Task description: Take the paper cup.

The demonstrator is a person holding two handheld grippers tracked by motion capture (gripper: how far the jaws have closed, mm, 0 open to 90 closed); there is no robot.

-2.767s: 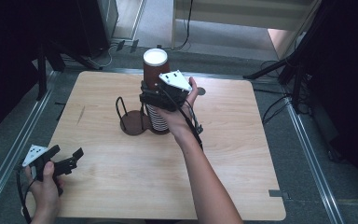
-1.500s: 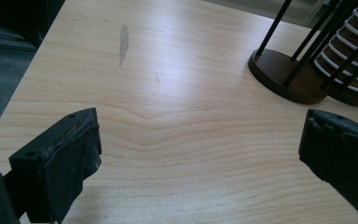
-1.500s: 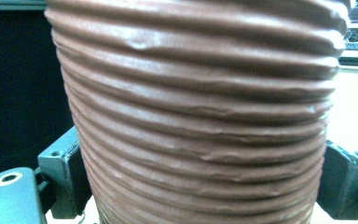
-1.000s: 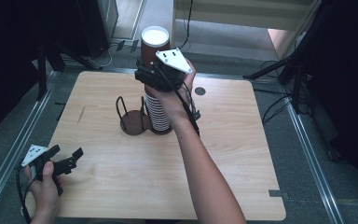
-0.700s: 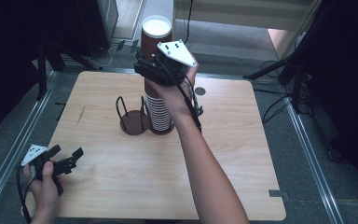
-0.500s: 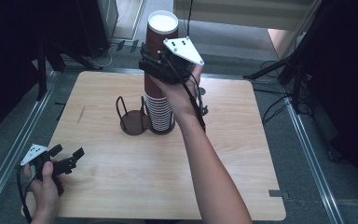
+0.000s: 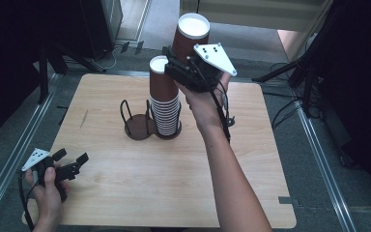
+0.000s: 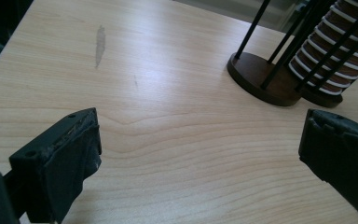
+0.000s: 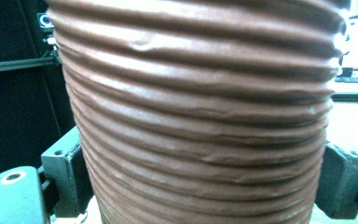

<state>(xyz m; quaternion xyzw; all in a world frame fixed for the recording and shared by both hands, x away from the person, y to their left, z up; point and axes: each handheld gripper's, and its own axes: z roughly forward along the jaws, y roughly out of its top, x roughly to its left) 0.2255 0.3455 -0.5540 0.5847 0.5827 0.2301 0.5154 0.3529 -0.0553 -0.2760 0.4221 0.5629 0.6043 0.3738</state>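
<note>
A brown ribbed paper cup [image 7: 187, 37] with a white inside is held up in the air by my right gripper [image 7: 186, 65], which is shut on its wall; its ribbed side [image 9: 196, 112] fills the space between the jaws. Just left and below, a stack of the same cups [image 7: 164, 99] stands in a dark wire holder [image 7: 137, 126] on the wooden table [image 7: 174, 174]. The holder's left ring stands with nothing in it. My left gripper [image 7: 70, 164] rests open near the table's front left corner, its jaws apart over bare wood [image 8: 196, 154].
The cup stack [image 8: 340, 56] and holder base [image 8: 261, 77] lie ahead and right of the left gripper. Black stands [image 7: 309, 63] and cables [image 7: 290, 108] surround the table on the floor. A metal rail [image 7: 14, 154] runs along the left side.
My right gripper has lifted the top cup off the stack and carried it up and to the right. The left gripper has stayed where it was.
</note>
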